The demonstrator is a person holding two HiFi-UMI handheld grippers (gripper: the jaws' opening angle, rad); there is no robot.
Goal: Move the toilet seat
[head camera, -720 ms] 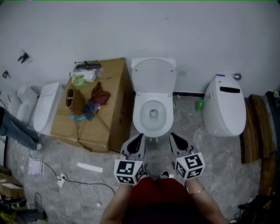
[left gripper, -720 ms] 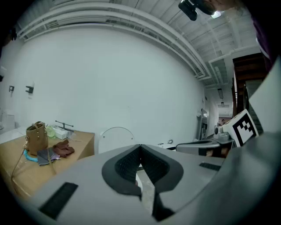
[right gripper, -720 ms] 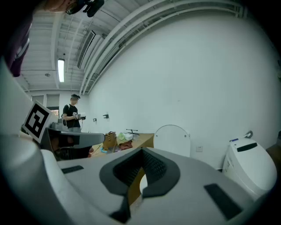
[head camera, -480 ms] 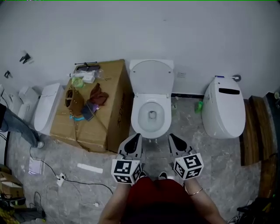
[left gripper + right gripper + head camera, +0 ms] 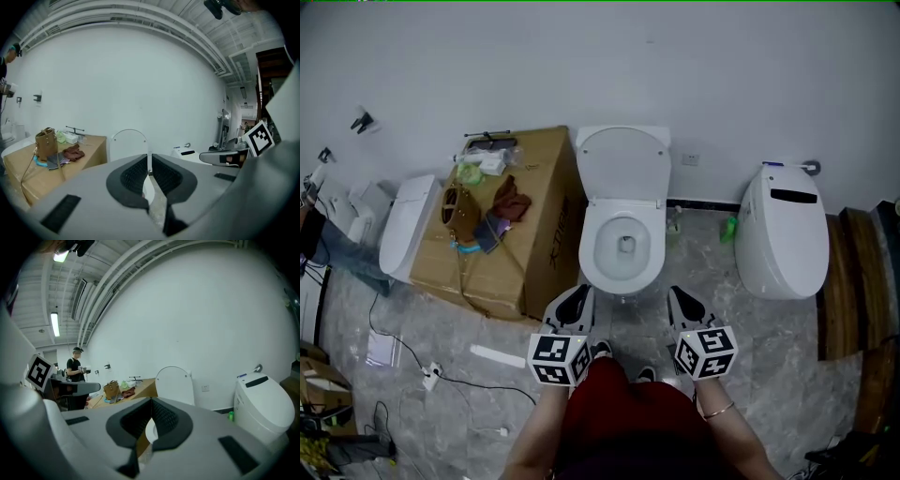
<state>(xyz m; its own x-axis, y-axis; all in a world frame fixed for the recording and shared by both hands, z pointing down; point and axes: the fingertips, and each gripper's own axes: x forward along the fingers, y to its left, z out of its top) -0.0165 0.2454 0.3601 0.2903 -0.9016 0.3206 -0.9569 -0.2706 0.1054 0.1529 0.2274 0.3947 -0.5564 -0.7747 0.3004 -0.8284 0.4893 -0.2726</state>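
Note:
A white toilet stands against the wall, its bowl open and its lid raised upright. Whether the seat ring is up with the lid I cannot tell. My left gripper and right gripper hover side by side just in front of the bowl's front edge, apart from it. Both are shut with nothing between the jaws. The raised lid shows ahead of the shut left gripper in the left gripper view. In the right gripper view the lid rises behind the shut right gripper.
A big cardboard box with a bag and cloths on top stands close to the toilet's left side. Another white toilet sits to the right, a third to the far left. Wooden boards lie at right, cables on the floor. A person stands far left.
My left gripper has shifted a little to the left; the right one has hardly moved. Both stay shut and empty.

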